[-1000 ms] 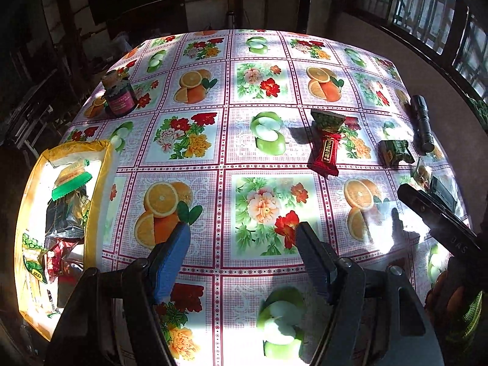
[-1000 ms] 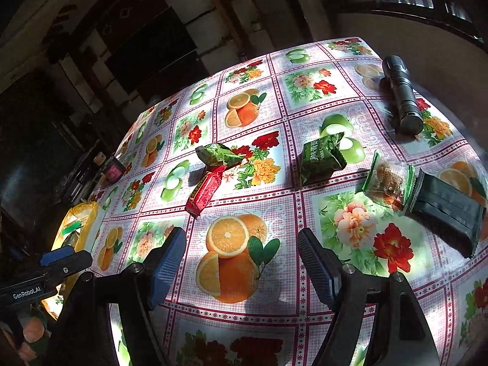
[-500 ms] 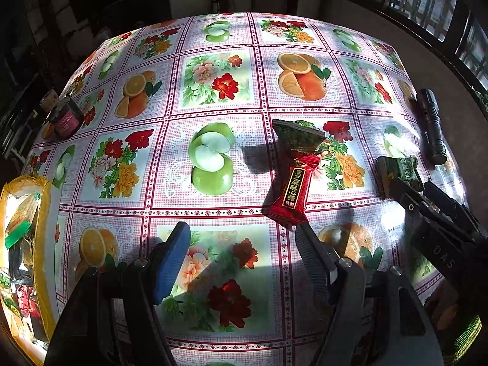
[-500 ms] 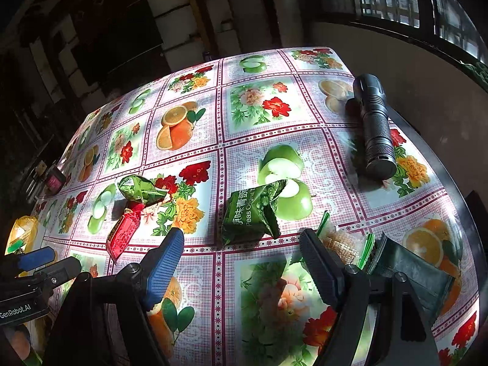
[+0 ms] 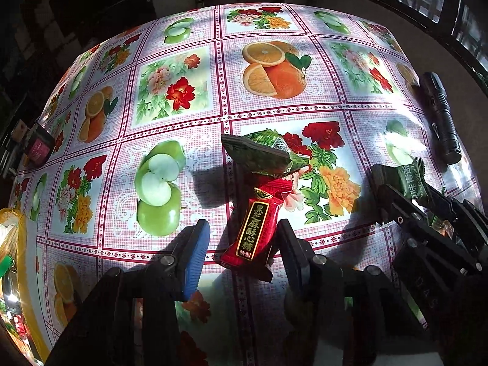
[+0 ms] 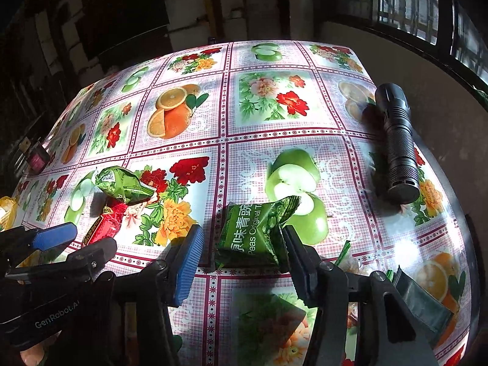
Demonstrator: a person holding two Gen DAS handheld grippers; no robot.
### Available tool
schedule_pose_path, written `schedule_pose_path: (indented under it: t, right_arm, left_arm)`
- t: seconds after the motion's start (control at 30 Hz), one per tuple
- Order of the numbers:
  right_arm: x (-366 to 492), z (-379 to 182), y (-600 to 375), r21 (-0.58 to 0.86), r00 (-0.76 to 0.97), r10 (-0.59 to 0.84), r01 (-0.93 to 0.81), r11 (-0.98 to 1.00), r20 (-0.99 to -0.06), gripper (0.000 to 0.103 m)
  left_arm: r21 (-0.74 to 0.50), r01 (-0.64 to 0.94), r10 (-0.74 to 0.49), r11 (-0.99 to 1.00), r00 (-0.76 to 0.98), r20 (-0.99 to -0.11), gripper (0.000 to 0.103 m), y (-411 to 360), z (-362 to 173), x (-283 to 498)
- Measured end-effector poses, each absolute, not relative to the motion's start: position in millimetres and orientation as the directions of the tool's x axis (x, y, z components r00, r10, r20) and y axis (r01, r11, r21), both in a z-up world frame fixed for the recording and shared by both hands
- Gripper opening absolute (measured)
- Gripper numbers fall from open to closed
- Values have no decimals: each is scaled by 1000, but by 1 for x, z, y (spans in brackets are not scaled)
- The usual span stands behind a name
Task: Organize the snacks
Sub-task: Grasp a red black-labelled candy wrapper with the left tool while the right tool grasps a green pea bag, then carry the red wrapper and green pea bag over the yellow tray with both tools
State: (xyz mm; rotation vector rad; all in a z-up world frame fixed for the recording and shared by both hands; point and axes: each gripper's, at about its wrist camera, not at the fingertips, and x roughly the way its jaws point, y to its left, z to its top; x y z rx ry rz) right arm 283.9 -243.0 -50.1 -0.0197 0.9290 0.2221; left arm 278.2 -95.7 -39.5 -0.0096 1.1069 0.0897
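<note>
A red candy packet (image 5: 254,228) lies on the fruit-print tablecloth (image 5: 170,97), its near end between the open fingers of my left gripper (image 5: 242,238). A crumpled green packet (image 5: 262,152) rests on its far end. My right gripper (image 6: 241,241) is open around a green peas packet (image 6: 253,231), which also shows in the left wrist view (image 5: 411,180). The right fingertip (image 6: 289,235) looks to touch the peas packet. The red packet (image 6: 103,228) and green packet (image 6: 122,186) show in the right wrist view, with my left gripper (image 6: 73,241) at them.
A black flashlight (image 6: 396,140) lies at the table's right edge. A yellow tray (image 5: 18,274) with snacks sits at the left edge. A dark jar (image 5: 38,149) stands far left. A clear snack bag (image 6: 350,262) and a dark pouch (image 6: 424,302) lie near right.
Both grippers have moved forward and down to the table. The left now straddles the red packet; the right now straddles the peas packet. Both stay open.
</note>
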Motion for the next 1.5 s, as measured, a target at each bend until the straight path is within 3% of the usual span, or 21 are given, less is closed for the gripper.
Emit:
schedule_pose_path:
  t: [0.03,0.07,0.53,1.13,1.5]
  right_arm:
    - [284,-50,-242,73,578,179,-201,977,-796,45]
    - [284,-50,-242,76,577,185,-208,975,-795,44]
    - [223,-29,-247,270,580,381,-272,924,-720,42]
    - [128,0,-190,353,511,567,-459,815,-646,42]
    - [102,10,-153,364,467,623,-531,765,-628,42]
  left_arm:
    - [48,-66,73,997,447,-892,20,-100,-39,279]
    - [55,-61,77,997,450,-890,19,-103,-39,278]
    - [-43,-131,24,990,469,-883,18,-49,-18,218]
    - [54,-353,243,934,517,-821,19,14,18,112]
    - [69,-430,305,900,510,-804,19,43,21,77]
